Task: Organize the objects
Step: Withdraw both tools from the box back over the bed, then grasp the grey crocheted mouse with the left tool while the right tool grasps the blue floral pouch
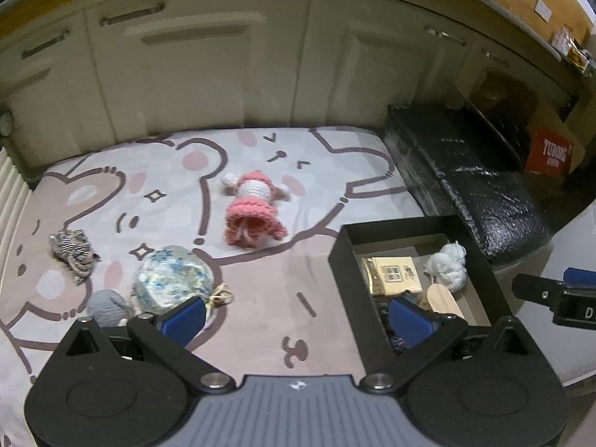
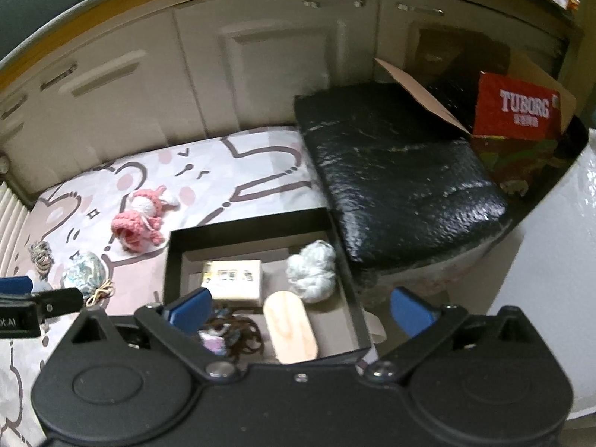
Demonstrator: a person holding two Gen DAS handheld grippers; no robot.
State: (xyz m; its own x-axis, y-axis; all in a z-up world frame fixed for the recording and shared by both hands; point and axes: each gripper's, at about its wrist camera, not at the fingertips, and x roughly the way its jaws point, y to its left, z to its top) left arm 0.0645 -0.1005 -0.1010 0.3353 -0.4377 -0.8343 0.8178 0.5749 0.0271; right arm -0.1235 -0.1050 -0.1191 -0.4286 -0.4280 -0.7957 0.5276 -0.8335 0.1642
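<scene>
Nearest to us, our left gripper stood wide open with nothing between its blue pads, and our right gripper was spread just as wide and equally empty, hovering over the near end of the black box. In that box lay a wooden paddle, a cream packet, a tangle of dark cord and a white yarn ball.

Outside the box, the loose things lay on the cartoon-print sheet to the left, all on the left gripper's side. Just beyond its left finger sat the blue-and-white floral pouch with a grey knitted piece beside it, then the striped bundle further left. Farthest off was the pink crochet doll, ahead of the gap between the left fingers, its long axis running away from us, skirt end nearer. We judged the left hand the nearer one for any of these.
</scene>
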